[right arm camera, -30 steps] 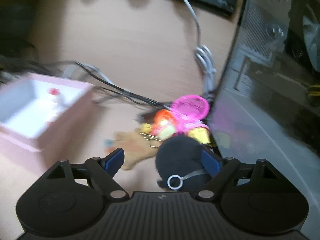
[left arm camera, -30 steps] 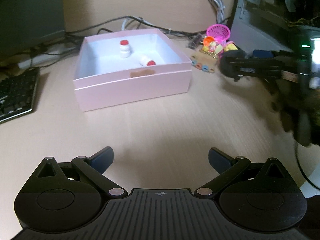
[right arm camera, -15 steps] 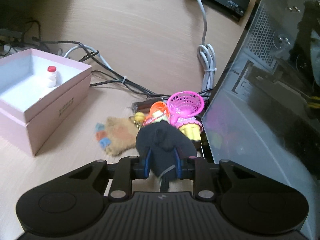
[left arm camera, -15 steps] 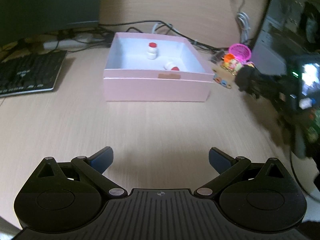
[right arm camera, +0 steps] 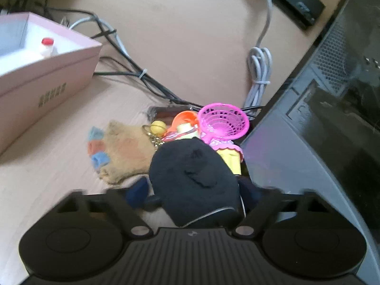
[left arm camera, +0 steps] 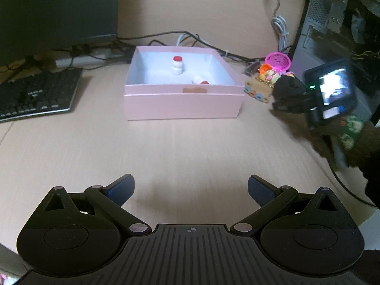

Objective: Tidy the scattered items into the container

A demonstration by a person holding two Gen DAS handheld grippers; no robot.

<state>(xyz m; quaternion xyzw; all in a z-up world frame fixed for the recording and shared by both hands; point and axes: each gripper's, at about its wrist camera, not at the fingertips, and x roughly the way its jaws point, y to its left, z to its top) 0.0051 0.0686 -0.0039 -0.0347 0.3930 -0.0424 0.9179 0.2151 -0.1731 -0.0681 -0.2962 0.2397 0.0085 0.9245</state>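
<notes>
A pink box [left arm camera: 182, 105] stands mid-desk with two small red-capped white bottles inside, one upright [left arm camera: 177, 66] and one lying down [left arm camera: 200, 80]. To its right lies a heap: a tan glove [right arm camera: 128, 152], a pink toy basket [right arm camera: 223, 121], orange and yellow trinkets, and a black knitted piece [right arm camera: 192, 180]. My right gripper [right arm camera: 193, 191] is low over the heap. Its jaws are opening, and the black piece lies between the blue pads, which stand just off its sides. My left gripper [left arm camera: 190, 187] hovers open over bare desk in front of the box, with nothing between its fingers.
A black keyboard [left arm camera: 35, 92] and a dark monitor [left arm camera: 57, 11] sit left of the box. A computer case [right arm camera: 320, 118] rises right beside the heap. Black and grey cables [right arm camera: 133, 71] run behind the box and the heap.
The right gripper closed around the black piece, then spread its jaws again while sinking toward the heap. The left gripper drifted and rolled, so the box now sits squarer and farther off.
</notes>
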